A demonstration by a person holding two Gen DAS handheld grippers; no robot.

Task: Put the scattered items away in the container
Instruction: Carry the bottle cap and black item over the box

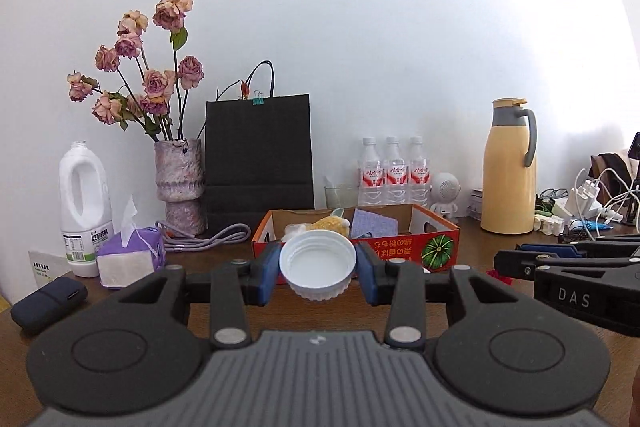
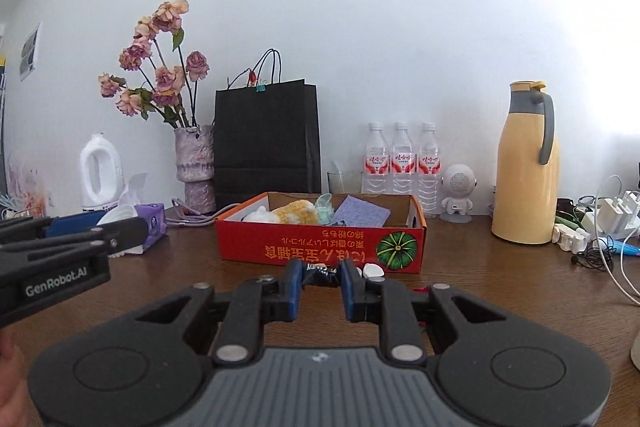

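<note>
Carrying two finds toward the red cardboard box (image 2: 320,247).
Left gripper (image 1: 318,269) pinches a smooth, ribbed white plastic cap (image 1: 317,261); right gripper (image 2: 319,283), nearly closed, nips a dark crinkly wrapper (image 2: 320,273). Rounded cap could squirt out; light wrapper might slip before the box.

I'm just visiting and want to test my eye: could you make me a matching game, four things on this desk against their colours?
Things:
1. bottle cap in the left hand-held gripper
2. thermos jug
3. paper bag
4. tissue pack

Colours:
A. black
B. purple
C. white
D. yellow

Pairs: 1-C, 2-D, 3-A, 4-B
</note>
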